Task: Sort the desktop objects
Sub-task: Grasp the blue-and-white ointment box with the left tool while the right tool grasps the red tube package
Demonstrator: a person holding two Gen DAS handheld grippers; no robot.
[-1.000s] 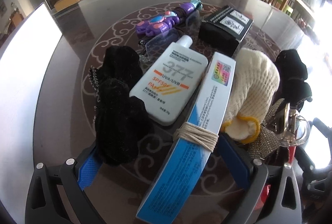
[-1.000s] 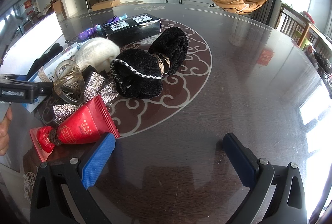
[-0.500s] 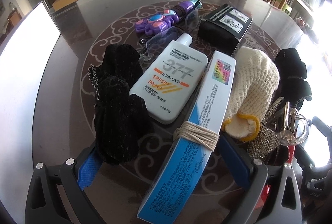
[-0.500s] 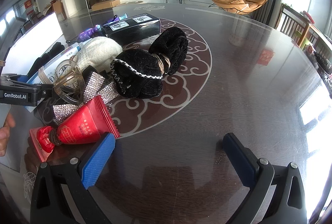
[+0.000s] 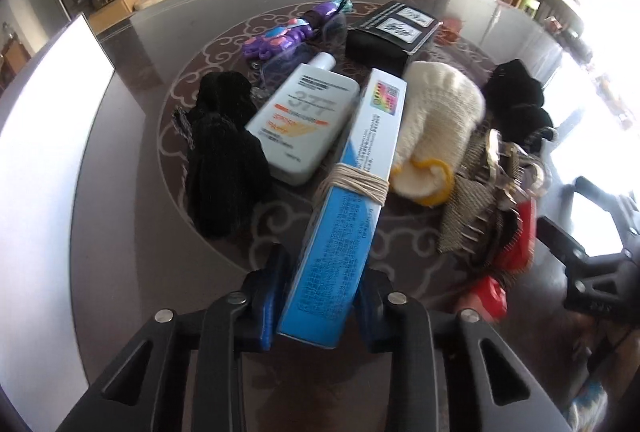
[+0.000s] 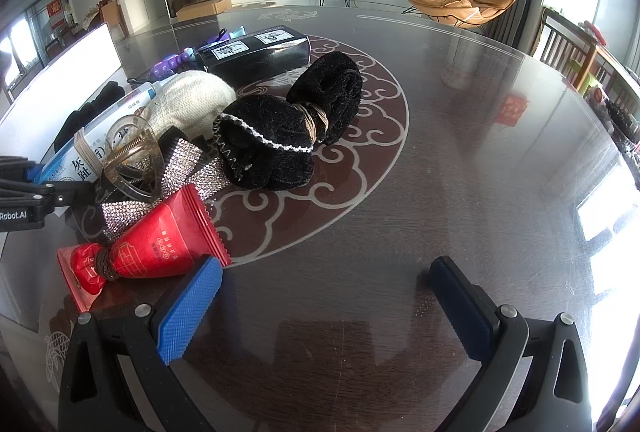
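Note:
A long blue-and-white box [image 5: 352,191] tied with string lies in the pile, its near end between the blue pads of my left gripper [image 5: 320,274]. The jaws are closing and the pads press its two sides. Beside it sit a white sunscreen bottle [image 5: 304,119], a black velvet bundle [image 5: 224,159] and a cream knitted glove [image 5: 440,115]. In the right wrist view the same box [image 6: 72,159] shows at the left. My right gripper [image 6: 326,296] stands open over bare table, next to a red packet [image 6: 160,244].
A black carton [image 5: 392,31] and a purple toy [image 5: 280,39] lie at the back. Another black velvet bundle [image 6: 288,135], a clear hair claw [image 6: 128,151] and a rhinestone bow [image 6: 188,167] crowd the left. The glass table [image 6: 480,151] is bare on the right.
My left gripper went from wide open to closed on the near end of the blue-and-white box. The right gripper has stayed still and open.

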